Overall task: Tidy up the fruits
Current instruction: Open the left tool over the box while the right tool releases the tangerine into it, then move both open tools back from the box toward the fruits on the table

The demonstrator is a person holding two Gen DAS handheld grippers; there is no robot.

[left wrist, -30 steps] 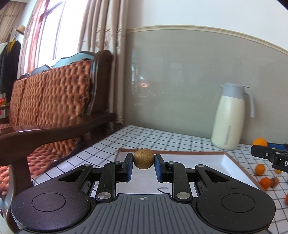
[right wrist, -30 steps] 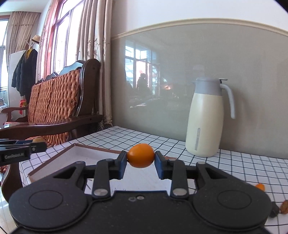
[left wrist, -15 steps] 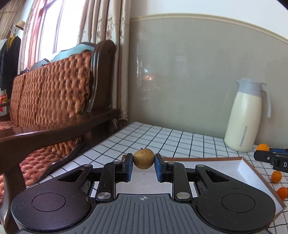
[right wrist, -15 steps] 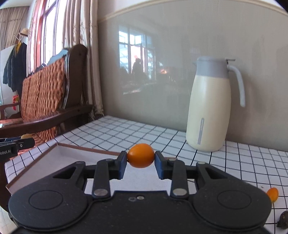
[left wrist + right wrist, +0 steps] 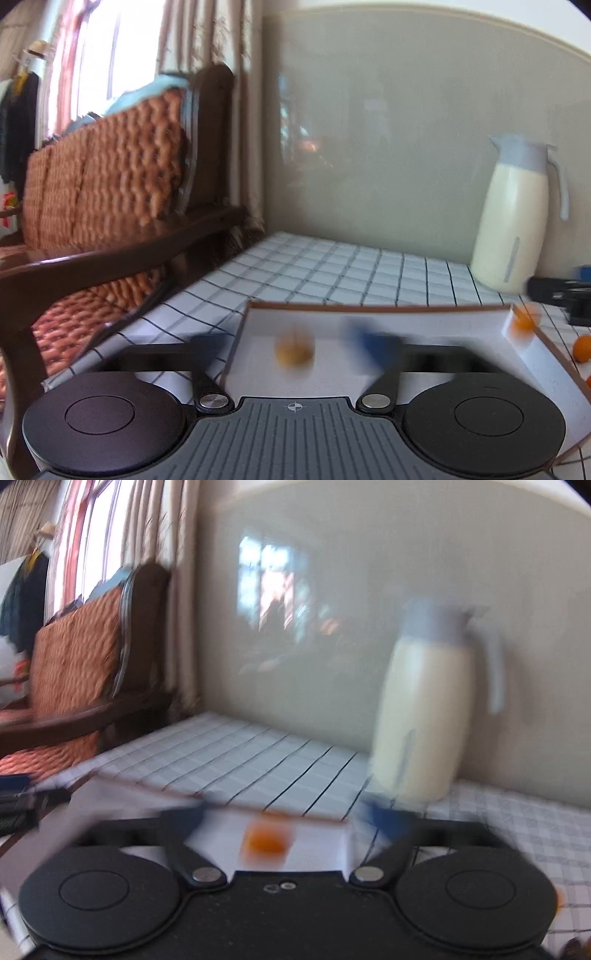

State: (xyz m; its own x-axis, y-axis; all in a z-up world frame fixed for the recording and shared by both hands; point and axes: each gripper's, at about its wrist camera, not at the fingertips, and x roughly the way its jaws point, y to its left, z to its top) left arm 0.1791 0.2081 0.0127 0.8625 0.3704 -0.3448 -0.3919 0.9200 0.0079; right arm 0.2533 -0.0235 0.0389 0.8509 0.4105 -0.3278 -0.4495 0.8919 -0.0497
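Both grippers, left and right, are standing released, dropping a brown fruit and an orange fruit into the tray; fetching loose fruit looks next.

Checked table with white tray, cream jug, small oranges

A: How many fruits do you count in the left view?
B: One brown fruit; three orange fruits, the last one cut by the edge.
A: And the other things?
B: One tray; one jug; one sofa.
A: And in the right view?
B: It is blurred; one orange fruit for sure; one tray; one jug; one sofa.
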